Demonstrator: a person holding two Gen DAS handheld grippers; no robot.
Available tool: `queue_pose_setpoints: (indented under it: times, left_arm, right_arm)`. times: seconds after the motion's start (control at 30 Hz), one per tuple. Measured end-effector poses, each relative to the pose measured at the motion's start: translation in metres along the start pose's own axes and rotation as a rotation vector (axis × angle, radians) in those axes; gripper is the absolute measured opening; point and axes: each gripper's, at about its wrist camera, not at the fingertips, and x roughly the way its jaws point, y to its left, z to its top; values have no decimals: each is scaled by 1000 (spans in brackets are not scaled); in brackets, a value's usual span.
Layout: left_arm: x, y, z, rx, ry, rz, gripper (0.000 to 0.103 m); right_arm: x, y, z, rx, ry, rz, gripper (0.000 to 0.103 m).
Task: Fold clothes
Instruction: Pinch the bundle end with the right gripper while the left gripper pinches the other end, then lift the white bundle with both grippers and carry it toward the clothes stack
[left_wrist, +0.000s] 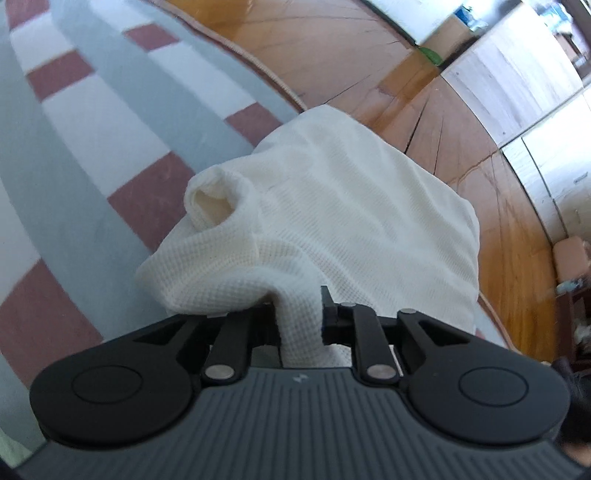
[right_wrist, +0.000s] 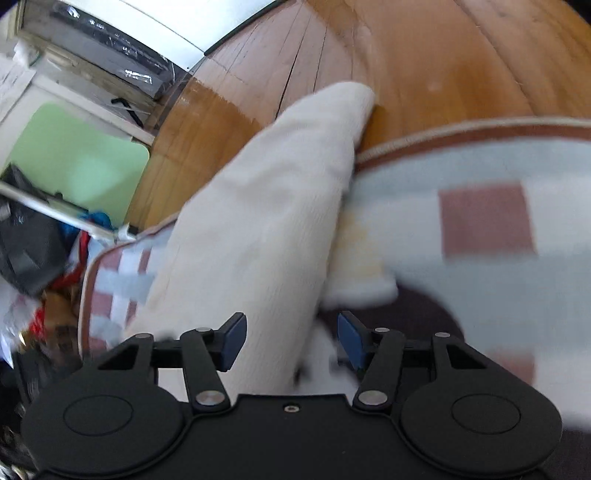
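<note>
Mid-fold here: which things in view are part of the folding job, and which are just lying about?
Job:
white waffle-knit garment
left gripper, shut on it
right gripper, open around the cloth
checked rug

Lying about:
green panel
clutter pile
cardboard box

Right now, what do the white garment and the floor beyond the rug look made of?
White garment: soft waffle-knit fabric, probably cotton, matte, with a fine grid texture. Floor: wood planks with a glossy varnish, showing board seams, grain and reflected light.

No readable words, brands or numbers anywhere; the only sign is a small pale zigzag mark moulded on the ribbed grey body of the left claw (left_wrist: 298, 325), low centre of the left wrist view.
</note>
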Motion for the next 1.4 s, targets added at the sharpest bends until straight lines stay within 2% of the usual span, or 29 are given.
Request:
queue_pose_setpoints:
  times: [0.07,0.13,0.17,0.33,0.37,0.47,0.5,0.53,0.57,0.6,0.67,0.7,0.83,0.9,0.93,0.97,1.03,1.07,1.1,1.13,1.23,1.27,1.3,1.33,1.4]
  left_arm:
    - [0,6,-2,-17,10,-5,25]
    - [0,8,-4,8,9,10,36]
    - [1,12,-3,-9,5,6,38]
    - [14,45,8,-213,8,-97,46]
    - [15,49,9,-221,6,-125,48]
    - [18,47,11,-160,-3,-158,46]
    - [20,45,12,-147,-12,-157,38]
    - [21,43,12,-124,-22,-135,24]
    - [20,38,13,-93,-31,-115,20]
    - [17,33,13,-62,-40,-99,14]
    - [2,14,14,73,-87,-76,12]
    - [2,7,16,112,-86,-78,12]
    - [20,-14,26,192,-26,-111,11]
    - [28,-24,31,232,5,-128,11]
    - [33,-29,34,252,20,-136,13]
    - [37,-34,36,272,35,-144,14]
    - [46,-44,42,312,66,-161,20]
    - [50,-50,44,332,81,-169,20]
    - [54,-55,47,352,96,-177,19]
    - [63,-49,47,318,107,-185,20]
    - [79,-24,55,162,128,-261,25]
    - [80,-20,58,134,138,-287,26]
    - [81,-18,60,115,150,-313,33]
    - [82,-15,63,97,161,-339,45]
    - [87,-16,61,113,176,-375,51]
  right_arm:
    - [16,-7,20,42,-25,-20,61]
    - [32,-10,31,43,-32,-15,61]
    - [40,-12,36,43,-33,-25,61]
    - [65,-17,56,53,-87,15,64]
    - [70,-16,60,64,-96,32,66]
    - [81,-11,66,105,-141,57,70]
    - [85,-8,68,108,-156,55,69]
    - [86,-1,69,77,-171,13,43]
    - [84,13,66,2,-195,-64,25]
    - [77,31,58,-108,-243,-133,25]
    - [54,73,29,-326,-356,-220,24]
    - [39,93,13,-411,-408,-250,24]
    - [-29,146,-40,-563,-537,-391,23]
    - [-56,150,-55,-611,-550,-495,24]
    - [-66,143,-59,-592,-549,-532,26]
    - [-71,130,-61,-555,-541,-571,33]
    - [-75,94,-63,-434,-510,-609,55]
    - [-76,71,-62,-347,-484,-598,60]
    - [-75,44,-60,-230,-447,-548,60]
    - [-75,18,-58,-109,-413,-493,63]
    - [-79,-35,-55,163,-378,-309,62]
    - [-79,-46,-53,215,-373,-265,62]
    - [-77,-49,-50,213,-372,-252,63]
    - [-75,-52,-47,211,-371,-239,66]
    - [-71,-59,-40,214,-370,-215,67]
